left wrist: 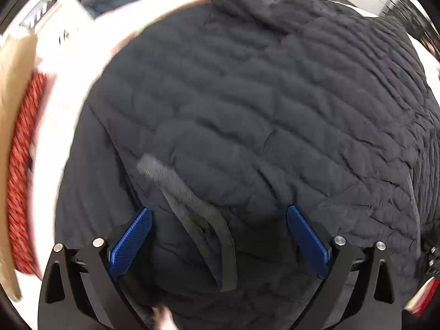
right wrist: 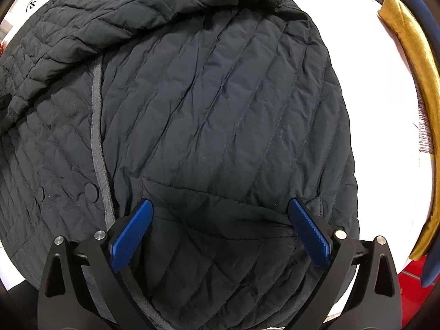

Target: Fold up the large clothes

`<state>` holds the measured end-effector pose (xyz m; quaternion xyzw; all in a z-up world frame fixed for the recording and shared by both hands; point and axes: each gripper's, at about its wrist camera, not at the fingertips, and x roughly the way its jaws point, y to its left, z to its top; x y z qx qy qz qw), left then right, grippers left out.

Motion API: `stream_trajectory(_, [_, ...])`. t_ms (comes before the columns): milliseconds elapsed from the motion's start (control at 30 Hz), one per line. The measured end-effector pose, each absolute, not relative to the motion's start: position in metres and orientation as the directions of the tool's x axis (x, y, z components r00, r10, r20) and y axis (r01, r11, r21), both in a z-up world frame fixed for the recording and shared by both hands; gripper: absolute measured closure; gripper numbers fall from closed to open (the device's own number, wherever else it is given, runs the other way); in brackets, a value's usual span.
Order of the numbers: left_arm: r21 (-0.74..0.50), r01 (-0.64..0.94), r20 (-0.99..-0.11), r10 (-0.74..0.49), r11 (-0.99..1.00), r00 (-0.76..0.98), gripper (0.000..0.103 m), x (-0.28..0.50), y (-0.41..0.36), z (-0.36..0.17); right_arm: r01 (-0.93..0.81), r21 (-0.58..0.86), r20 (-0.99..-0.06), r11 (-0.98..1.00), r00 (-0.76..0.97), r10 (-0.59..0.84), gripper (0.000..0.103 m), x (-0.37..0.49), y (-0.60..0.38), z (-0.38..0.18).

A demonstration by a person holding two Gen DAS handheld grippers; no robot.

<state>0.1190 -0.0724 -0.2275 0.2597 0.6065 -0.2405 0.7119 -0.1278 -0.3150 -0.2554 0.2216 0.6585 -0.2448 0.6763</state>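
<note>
White table under dark quilted jacket; L tongs & R tongs both released.

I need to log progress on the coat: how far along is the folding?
Done: the dark quilted jacket lies on the white table, one part already laid across its top. In hand: nothing; left gripper and right gripper hang over it, jaws open. Left: the remaining folds.
</note>
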Motion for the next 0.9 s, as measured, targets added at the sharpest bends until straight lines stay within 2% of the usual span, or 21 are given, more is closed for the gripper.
stream_trajectory(100, [0.025, 0.606, -0.993, -0.05, 0.795, 0.105, 0.005, 0.125, -0.065, -0.234, 0.62, -0.026, -0.999, 0.784, 0.009, -0.04, 0.006, -0.127, -0.316, -0.261])
stream_trajectory(433, [0.067, 0.633, -0.99, -0.026, 0.771, 0.137, 0.005, 0.109, -0.076, -0.235, 0.62, -0.027, -0.999, 0.784, 0.013, -0.044, 0.006, -0.13, -0.314, -0.266])
stream_trajectory(600, [0.059, 0.638, -0.984, -0.062, 0.768, 0.166, 0.006, 0.114, -0.069, -0.217, 0.616, -0.028, -0.999, 0.787, 0.012, -0.045, 0.006, -0.13, -0.311, -0.265])
stream_trajectory(900, [0.015, 0.639, -0.967, -0.15, 0.769, 0.204, 0.006, 0.08, -0.038, -0.184, 0.607, -0.044, -0.998, 0.793, 0.002, -0.057, 0.006, -0.124, -0.299, -0.261])
